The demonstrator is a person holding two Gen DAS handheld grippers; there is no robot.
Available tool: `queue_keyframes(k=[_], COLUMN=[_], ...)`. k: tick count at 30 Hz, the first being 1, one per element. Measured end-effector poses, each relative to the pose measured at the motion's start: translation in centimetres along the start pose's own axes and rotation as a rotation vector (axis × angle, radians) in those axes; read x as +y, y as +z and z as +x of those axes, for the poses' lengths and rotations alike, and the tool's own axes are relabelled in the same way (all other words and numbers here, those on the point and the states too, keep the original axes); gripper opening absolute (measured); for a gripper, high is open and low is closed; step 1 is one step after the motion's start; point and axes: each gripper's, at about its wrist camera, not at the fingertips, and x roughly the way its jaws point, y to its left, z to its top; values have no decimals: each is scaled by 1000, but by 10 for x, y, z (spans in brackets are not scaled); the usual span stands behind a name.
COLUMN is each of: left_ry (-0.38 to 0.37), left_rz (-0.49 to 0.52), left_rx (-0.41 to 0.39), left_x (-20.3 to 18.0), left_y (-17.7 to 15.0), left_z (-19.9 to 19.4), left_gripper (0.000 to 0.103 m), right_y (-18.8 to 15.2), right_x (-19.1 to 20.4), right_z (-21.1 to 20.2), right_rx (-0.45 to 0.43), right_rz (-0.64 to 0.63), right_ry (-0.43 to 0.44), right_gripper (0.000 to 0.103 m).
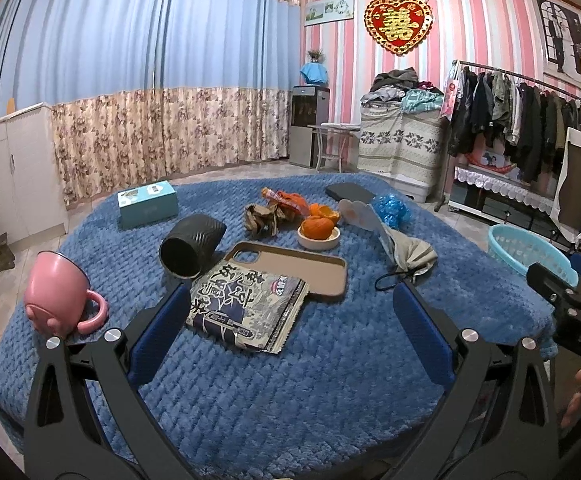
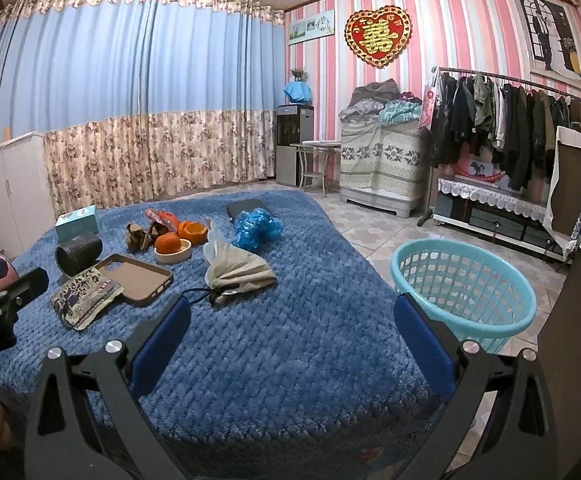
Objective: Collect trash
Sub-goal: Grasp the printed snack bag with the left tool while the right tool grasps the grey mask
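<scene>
Left wrist view shows the left gripper [image 1: 288, 308] with jaws wide apart and empty, hovering above the blue blanket [image 1: 290, 400]. The snack wrapper [image 1: 246, 308] lies flat just ahead, between the fingers but nearer the left one, its long axis running away and slightly rightward, its far corner overlapping the phone case [image 1: 290, 266]. The right gripper [image 2: 290, 332], also apart and empty, is farther from the wrapper; the basket [image 2: 466, 280] stands to its right, off the blanket.
</scene>
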Motion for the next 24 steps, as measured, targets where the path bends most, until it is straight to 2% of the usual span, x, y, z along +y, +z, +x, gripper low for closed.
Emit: queue_keyframes(k=[5, 12, 21, 24], left_ry=[19, 56, 82, 44], left_rz=[2, 13, 17, 17], left_rx=[27, 95, 233, 277], left_x=[7, 25, 31, 30], left_y=[-6, -9, -11, -11], left_z=[8, 46, 99, 110], left_gripper=[98, 98, 98, 98], right_y=[1, 6, 10, 11], right_x=[-1, -5, 0, -5], right_z=[8, 21, 39, 48], right_rx=[19, 38, 70, 103], right_rz=[2, 3, -10, 15], right_ry=[-6, -37, -57, -61], right_gripper=[99, 99, 99, 99])
